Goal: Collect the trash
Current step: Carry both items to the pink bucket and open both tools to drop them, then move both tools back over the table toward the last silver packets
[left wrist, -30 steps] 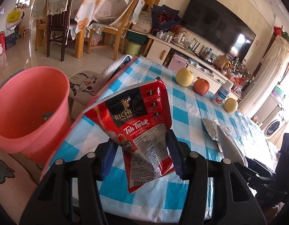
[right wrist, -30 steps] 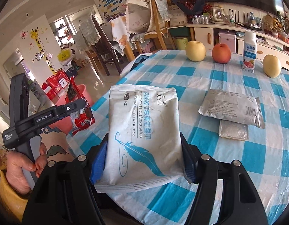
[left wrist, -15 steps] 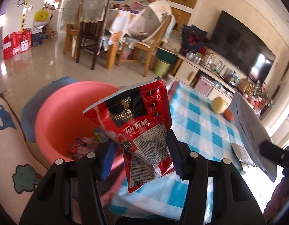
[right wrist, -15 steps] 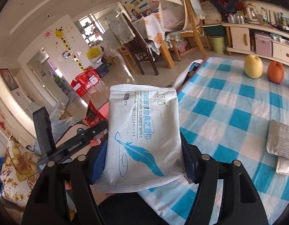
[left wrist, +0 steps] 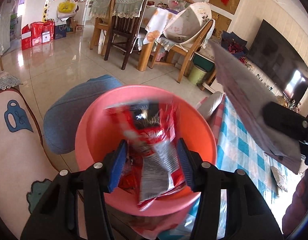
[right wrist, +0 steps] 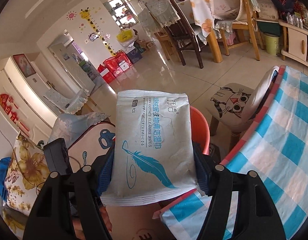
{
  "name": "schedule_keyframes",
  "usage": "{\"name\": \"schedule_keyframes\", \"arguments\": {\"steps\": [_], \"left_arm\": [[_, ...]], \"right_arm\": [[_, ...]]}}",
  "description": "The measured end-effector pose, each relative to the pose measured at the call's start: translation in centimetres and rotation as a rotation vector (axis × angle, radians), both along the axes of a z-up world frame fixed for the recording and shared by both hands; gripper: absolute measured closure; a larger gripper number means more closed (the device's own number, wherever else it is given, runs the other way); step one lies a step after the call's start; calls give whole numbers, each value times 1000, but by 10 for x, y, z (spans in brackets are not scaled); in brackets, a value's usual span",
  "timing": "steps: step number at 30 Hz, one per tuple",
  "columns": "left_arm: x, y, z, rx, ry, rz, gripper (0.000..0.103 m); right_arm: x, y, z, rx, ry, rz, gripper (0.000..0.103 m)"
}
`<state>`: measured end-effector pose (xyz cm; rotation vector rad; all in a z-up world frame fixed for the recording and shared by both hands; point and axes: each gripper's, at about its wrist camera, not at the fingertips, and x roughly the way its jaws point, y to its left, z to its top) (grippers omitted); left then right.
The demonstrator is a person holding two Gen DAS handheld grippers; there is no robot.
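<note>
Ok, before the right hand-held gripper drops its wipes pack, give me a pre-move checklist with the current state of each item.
1. Left hand-held gripper has let go of the red foil tea sachet: ok, jaws spread, the blurred sachet is loose over the bin.
2. Sachet fully inside the round pink plastic bin: cannot tell, too blurred.
3. Right hand-held gripper holds the pale blue-feather wipes pack firmly: ok, clamped on both sides.
4. Wipes pack over the bin opening: not ok, the bin lies beyond and partly hidden behind it.
5. Room in the bin: ok, wrappers lie only at the bottom.
</note>
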<state>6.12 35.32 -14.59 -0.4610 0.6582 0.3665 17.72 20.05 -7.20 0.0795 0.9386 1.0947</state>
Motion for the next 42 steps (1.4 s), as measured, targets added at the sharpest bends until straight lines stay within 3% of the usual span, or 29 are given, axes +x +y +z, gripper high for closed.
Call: {"name": "schedule_keyframes", "arguments": {"steps": [7, 9, 13, 16, 21, 30, 42], "left_arm": [[6, 9, -15, -6, 35, 0, 51], [4, 9, -15, 12, 31, -3, 50], [1, 8, -13, 23, 13, -1, 38], [-1, 2, -9, 56, 15, -4, 21], [-2, -13, -1, 94, 30, 8, 11], [-2, -47, 16, 74, 17, -30, 6], [6, -103, 42, 113, -16, -101, 5]], "right_arm": [[12, 33, -25, -62, 4, -7, 24], [13, 29, -27, -46, 13, -27, 13], [11, 9, -27, -42, -37, -93, 11], [3, -12, -25, -55, -89, -139, 11], [-8, -41, -30, -98, -156, -184, 11], [-26, -94, -36, -159, -209, -238, 9], [-44, -152, -36, -205, -289, -307, 9]]}}
